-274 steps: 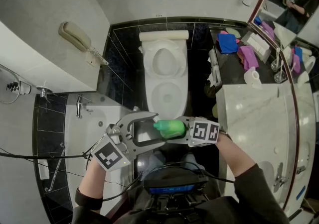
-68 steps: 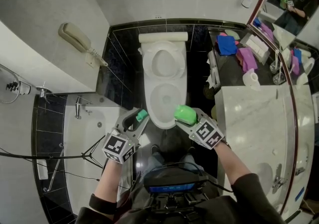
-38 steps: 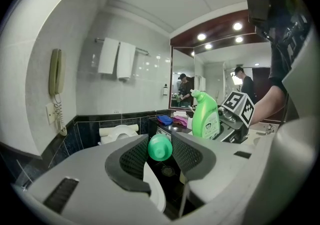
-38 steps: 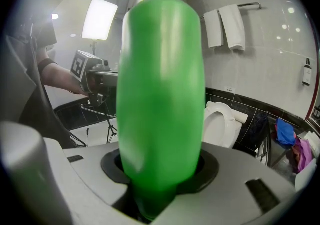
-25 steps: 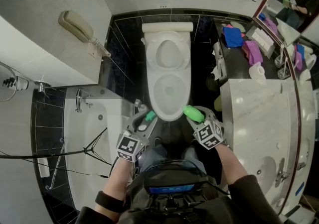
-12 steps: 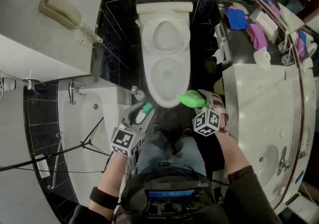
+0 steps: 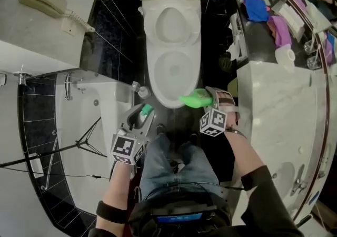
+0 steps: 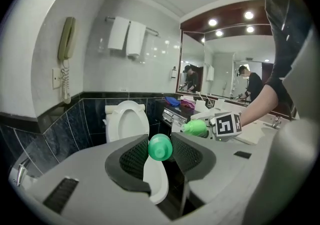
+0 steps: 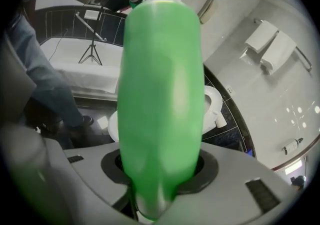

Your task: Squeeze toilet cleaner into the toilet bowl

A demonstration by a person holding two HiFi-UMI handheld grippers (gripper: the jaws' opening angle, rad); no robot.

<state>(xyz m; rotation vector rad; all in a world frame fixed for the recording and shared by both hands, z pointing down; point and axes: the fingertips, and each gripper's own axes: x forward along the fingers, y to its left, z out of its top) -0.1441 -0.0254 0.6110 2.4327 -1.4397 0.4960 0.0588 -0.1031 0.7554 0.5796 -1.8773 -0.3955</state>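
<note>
My right gripper [image 7: 206, 99] has its jaws about half apart and clamped on the lower body of the bright green plastic toilet cleaner bottle [image 7: 192, 99]. The bottle lies almost flat, long axis running three to nine o'clock, nozzle end leading toward nine. That nozzle sits right at the front edge of the white ceramic toilet bowl [image 7: 152, 80], at about the bowl's five o'clock. The open basin lies at eleven o'clock from my jaws, so I judge the spout needs to go further in and tip down before any squeeze. My left gripper [image 7: 143, 115] pinches the small round green cap [image 7: 146, 109] off at the bowl's seven o'clock. The right hand is the one in position.
</note>
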